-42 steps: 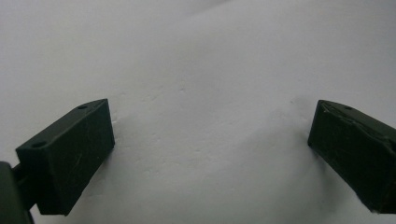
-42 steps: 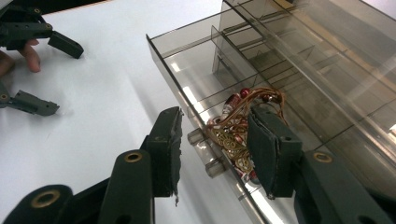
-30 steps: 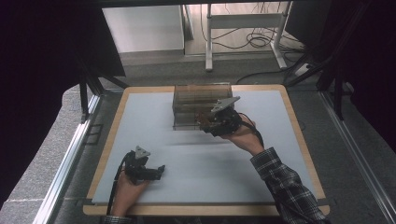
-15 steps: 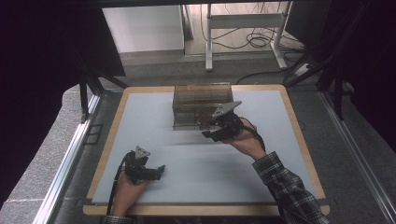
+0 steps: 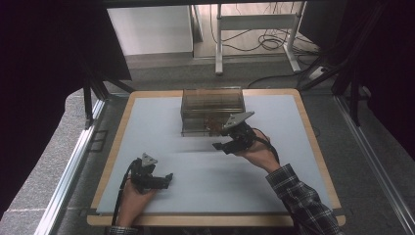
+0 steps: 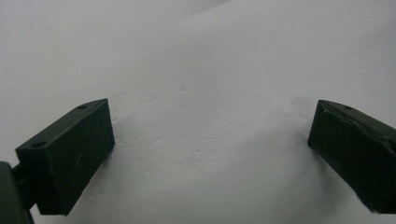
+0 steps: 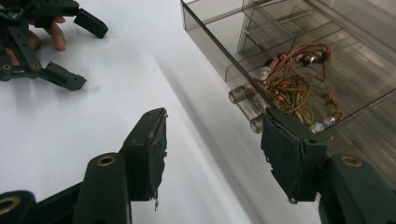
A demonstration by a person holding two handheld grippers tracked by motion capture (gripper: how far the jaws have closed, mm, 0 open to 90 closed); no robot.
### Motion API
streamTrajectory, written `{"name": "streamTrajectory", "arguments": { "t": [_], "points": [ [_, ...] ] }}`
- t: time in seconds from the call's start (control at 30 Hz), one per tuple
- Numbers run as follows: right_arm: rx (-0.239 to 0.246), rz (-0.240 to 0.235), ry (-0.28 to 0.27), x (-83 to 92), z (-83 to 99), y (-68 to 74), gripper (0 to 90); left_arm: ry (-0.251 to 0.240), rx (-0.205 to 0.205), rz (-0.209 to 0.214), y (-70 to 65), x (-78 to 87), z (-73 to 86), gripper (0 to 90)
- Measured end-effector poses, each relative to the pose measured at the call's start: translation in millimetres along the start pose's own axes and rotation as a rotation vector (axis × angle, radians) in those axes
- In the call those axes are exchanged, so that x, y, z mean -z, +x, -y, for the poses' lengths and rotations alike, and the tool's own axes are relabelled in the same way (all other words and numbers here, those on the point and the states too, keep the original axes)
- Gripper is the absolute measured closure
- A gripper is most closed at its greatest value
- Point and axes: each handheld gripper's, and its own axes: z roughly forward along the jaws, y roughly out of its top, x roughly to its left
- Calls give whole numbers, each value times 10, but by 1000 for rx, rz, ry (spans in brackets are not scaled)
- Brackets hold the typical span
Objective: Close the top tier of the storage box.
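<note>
From the high view, one smoky plastic drawer box (image 5: 212, 111) sat at twelve o'clock on the white table (image 5: 147, 127), its contents blurred. The right gripper (image 5: 221, 139) had just been opening beside it, nothing between its jaws. The left gripper (image 5: 169, 179), at seven o'clock, was spread.

The left gripper view showed both jaws cut off by the edges, wide apart over bare table.

In the right gripper view, one tangled brown beaded cord (image 7: 293, 81) lay in the open drawer (image 7: 219, 32), partly hidden behind the right jaw. No writing was readable.

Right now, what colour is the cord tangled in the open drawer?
Brown cord with small beads, clearest in the right gripper view.

One drawer box (image 5: 212, 111), one necklace (image 7: 294, 81), two grippers
</note>
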Motion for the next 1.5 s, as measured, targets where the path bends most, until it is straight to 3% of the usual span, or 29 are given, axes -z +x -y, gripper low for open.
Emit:
{"name": "streamTrajectory", "arguments": {
  "t": [0.97, 1.5],
  "points": [
    [-16, 3, 2, -151, 140, -68, 366, -2, 9, 2, -3, -4, -1, 5],
    [2, 11, 2, -177, 104, -78, 382, 2, 5, 3, 1, -3, -3, 4]
  ]
}}
